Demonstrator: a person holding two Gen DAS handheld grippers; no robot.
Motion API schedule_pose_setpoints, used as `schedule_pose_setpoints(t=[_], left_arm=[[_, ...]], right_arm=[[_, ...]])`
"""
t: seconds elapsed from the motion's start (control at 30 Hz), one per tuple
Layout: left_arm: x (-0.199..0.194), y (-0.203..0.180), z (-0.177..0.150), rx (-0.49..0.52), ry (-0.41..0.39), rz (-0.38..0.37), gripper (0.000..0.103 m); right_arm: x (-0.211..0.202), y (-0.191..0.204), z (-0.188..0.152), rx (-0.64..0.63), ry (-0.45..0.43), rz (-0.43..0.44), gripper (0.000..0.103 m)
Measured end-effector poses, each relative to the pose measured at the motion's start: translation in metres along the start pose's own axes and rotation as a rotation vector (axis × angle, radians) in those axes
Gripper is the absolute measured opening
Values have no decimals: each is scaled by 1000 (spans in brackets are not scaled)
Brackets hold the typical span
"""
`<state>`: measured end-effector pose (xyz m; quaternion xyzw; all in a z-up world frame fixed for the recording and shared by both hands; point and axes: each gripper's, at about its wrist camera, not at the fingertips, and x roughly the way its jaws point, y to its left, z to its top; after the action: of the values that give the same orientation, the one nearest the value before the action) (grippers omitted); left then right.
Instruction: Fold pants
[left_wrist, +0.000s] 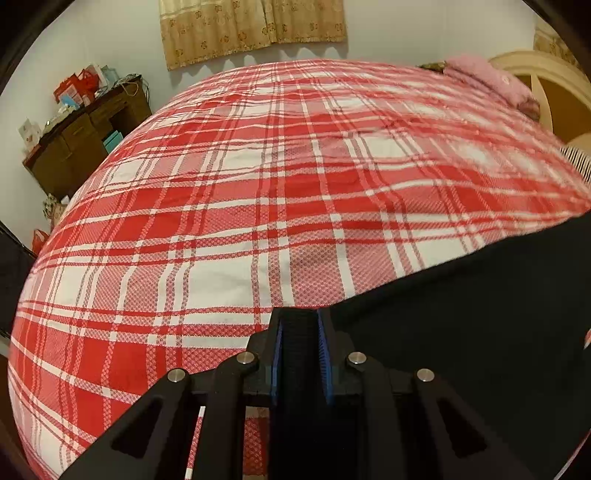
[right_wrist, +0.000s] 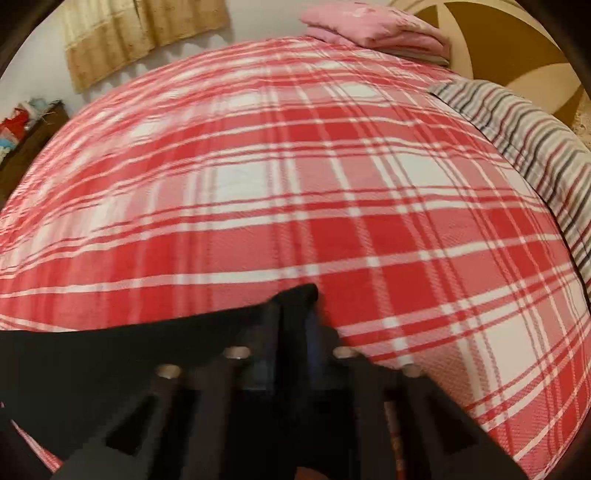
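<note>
The left gripper (left_wrist: 299, 347) is closed on one end of the black pants (left_wrist: 480, 314); from its fingers the cloth runs off to the right, lifted over the near edge of the plaid bed (left_wrist: 221, 184). The right gripper (right_wrist: 295, 321) pinches the other end, the cloth stretching leftward; so the held edge spans between the two, parallel to the bed's near edge, and neither hand looks nearer.

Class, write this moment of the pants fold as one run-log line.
left gripper: shut on black pants | right gripper: shut on pants edge | cloth stretched between them over plaid bedspread | fold not yet made
</note>
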<state>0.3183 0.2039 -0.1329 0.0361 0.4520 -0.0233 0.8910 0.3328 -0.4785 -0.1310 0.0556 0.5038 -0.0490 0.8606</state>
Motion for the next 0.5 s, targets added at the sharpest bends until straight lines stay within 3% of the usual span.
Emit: schedule_pose_setpoints(t=[0.07, 0.3, 0.4, 0.5], left_arm=[[-8, 4, 1, -20, -30, -21, 16], [-63, 20, -13, -92, -188, -141, 15], [-83, 22, -27, -104, -239, -189, 15], [-102, 24, -47, -108, -293, -236, 15]], right_arm=[[-16, 11, -5, -39, -48, -26, 12], [-121, 32, -41, -60, -347, 36, 11], [-174, 43, -72, -91, -484, 59, 11], [-195, 31, -80, -68, -555, 91, 11]])
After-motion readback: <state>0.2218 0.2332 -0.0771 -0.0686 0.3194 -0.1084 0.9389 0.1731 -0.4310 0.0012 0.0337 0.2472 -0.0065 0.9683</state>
